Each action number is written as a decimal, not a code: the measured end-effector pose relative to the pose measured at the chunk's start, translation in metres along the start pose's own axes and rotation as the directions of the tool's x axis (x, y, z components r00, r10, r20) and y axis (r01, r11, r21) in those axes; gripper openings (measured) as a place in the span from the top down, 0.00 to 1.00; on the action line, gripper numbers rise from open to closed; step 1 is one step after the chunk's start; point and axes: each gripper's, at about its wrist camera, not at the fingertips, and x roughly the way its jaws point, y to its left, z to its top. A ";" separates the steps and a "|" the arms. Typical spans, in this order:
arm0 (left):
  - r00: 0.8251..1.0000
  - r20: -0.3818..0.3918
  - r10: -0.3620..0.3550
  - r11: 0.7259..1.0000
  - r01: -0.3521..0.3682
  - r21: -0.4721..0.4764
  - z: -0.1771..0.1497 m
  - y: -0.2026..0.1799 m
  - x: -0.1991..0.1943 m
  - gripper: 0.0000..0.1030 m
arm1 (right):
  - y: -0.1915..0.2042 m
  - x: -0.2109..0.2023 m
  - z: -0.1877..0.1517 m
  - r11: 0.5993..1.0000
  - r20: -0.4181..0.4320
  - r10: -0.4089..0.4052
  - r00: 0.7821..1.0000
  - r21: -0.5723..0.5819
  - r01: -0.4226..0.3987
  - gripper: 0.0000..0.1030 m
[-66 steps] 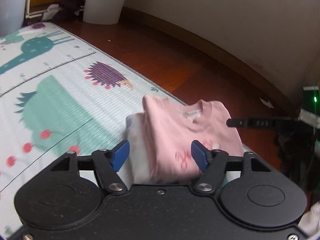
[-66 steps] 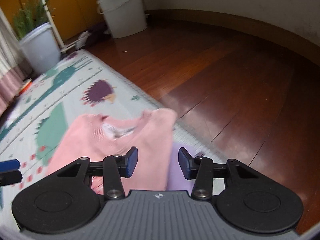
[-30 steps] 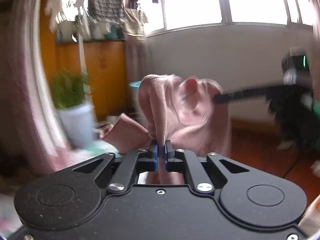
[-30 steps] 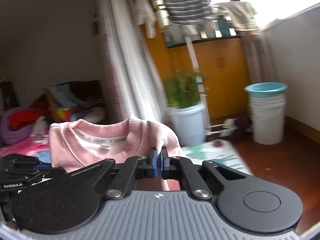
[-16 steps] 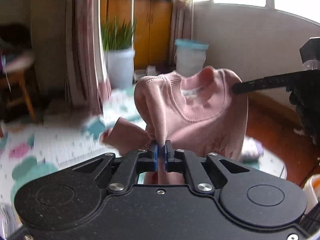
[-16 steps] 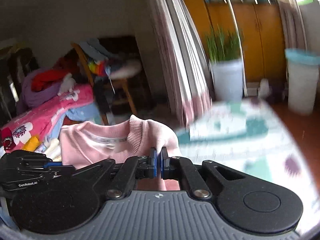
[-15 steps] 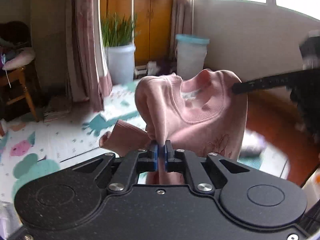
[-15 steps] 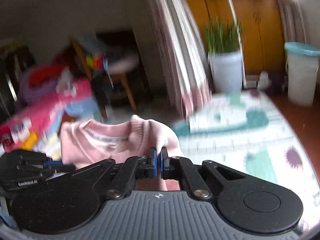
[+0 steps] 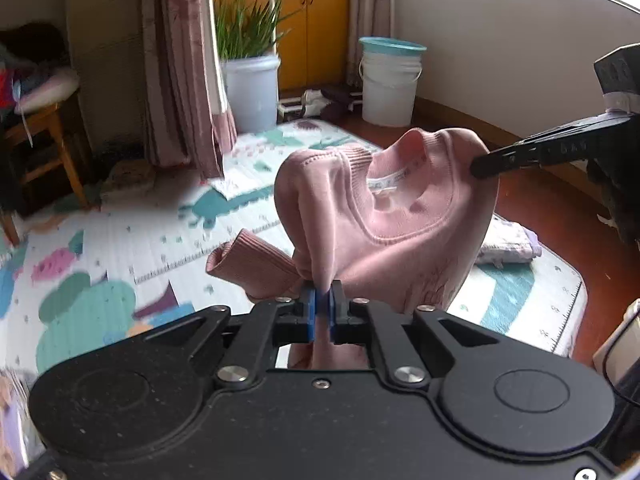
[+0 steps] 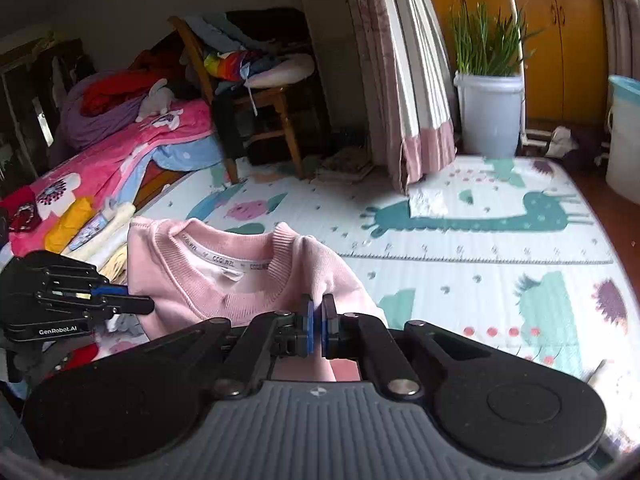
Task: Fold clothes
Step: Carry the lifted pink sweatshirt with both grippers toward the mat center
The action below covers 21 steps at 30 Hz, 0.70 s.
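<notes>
A pink sweatshirt (image 9: 400,232) hangs in the air between both grippers, neck opening up, one ribbed cuff (image 9: 252,268) sticking out to the left. My left gripper (image 9: 322,312) is shut on one shoulder. My right gripper (image 10: 318,326) is shut on the other shoulder of the sweatshirt (image 10: 224,276). The right gripper shows in the left wrist view (image 9: 480,168) at the shirt's right edge. The left gripper shows in the right wrist view (image 10: 148,304) at the shirt's left edge. The shirt's lower part is hidden behind the grippers.
A patterned play mat (image 10: 480,240) covers the floor below. A folded pale garment (image 9: 508,244) lies on the mat by its edge. White buckets (image 9: 390,84), a potted plant (image 10: 488,120), a curtain (image 10: 400,80), a wooden chair (image 10: 256,100) and a clothes-covered bed (image 10: 100,160) surround it.
Both grippers closed on the sweatshirt's shoulders and lifted it off the folded stack. Over the last half second the views have swung lower toward the mat with the shirt still held up.
</notes>
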 end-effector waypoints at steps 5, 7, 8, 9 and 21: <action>0.997 -0.066 -0.037 0.998 0.034 -0.051 -0.003 -0.003 0.006 0.96 | 0.004 0.015 0.002 1.000 -0.036 0.013 0.999 0.023 -0.012 0.95; 0.995 -0.076 -0.070 0.993 0.062 -0.104 -0.004 -0.008 0.009 0.96 | 0.004 0.019 0.008 1.000 -0.027 0.008 1.000 0.024 -0.007 0.95; 0.992 -0.088 -0.090 0.989 0.078 -0.126 -0.004 -0.013 0.013 0.96 | 0.003 0.021 0.010 1.000 -0.026 -0.002 1.000 0.021 0.002 0.95; 0.989 -0.100 -0.108 0.986 0.094 -0.137 -0.003 -0.019 0.017 0.96 | 0.002 0.023 0.011 1.000 -0.026 -0.013 1.000 0.013 0.013 0.95; 0.981 0.148 0.127 0.986 -0.141 0.091 0.063 -0.019 0.073 0.96 | -0.039 0.043 0.050 0.983 0.194 -0.178 0.965 -0.013 0.184 0.95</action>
